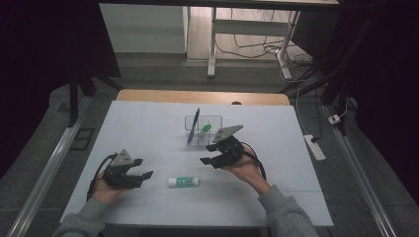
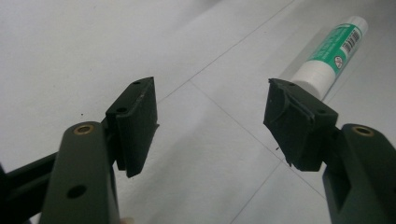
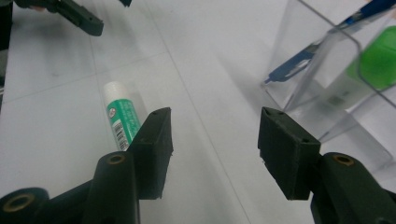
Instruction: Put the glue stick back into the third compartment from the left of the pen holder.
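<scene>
My right gripper (image 3: 215, 140) view catches the clear plastic organiser's (image 3: 327, 51) blue pen (image 3: 299, 60); both grippers gape empty near the white-and-green glue stick (image 1: 184, 181), left gripper (image 2: 210, 126) too.

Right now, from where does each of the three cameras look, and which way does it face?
High view: above the person's side, looking forward and down on the white table; forearms, left gripper, right gripper.
Left gripper view: along its open jaws, toward the white-and-green glue stick.
Right gripper view: along its open jaws, toward the clear plastic organizer.
All share the glue stick.
</scene>
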`<state>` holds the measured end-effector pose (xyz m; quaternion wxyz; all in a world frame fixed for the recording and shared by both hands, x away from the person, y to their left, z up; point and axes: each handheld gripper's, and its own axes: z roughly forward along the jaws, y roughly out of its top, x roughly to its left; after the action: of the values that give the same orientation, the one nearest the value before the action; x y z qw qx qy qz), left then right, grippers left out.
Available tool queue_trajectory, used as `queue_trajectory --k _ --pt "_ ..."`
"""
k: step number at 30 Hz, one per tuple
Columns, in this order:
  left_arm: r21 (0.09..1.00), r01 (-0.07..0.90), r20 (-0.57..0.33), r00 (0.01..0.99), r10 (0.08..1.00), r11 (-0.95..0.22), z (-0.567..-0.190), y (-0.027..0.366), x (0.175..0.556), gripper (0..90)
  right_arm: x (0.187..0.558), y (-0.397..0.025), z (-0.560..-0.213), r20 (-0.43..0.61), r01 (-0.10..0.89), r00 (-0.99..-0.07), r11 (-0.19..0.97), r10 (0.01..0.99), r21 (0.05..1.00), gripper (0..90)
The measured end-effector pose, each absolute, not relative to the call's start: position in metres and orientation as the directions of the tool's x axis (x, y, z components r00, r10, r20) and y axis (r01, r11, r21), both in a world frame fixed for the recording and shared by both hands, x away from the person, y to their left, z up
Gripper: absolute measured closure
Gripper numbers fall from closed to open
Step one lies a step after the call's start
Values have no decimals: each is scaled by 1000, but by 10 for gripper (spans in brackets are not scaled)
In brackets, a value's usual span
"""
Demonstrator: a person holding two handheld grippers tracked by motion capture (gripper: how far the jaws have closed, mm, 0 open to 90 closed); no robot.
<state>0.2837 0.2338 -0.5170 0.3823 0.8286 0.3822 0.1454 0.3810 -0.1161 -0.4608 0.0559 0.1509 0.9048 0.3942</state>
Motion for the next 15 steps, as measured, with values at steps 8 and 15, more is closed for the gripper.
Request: queue_trajectory --k 8,15 --pt "744 523 -51 665 745 -416 -517 234 284 344 379 -106 -464 19 215 -958 667 288 714 440" --pt "743 522 -49 667 743 -420 -517 233 284 344 376 -92 -466 23 198 -966 684 256 702 438"
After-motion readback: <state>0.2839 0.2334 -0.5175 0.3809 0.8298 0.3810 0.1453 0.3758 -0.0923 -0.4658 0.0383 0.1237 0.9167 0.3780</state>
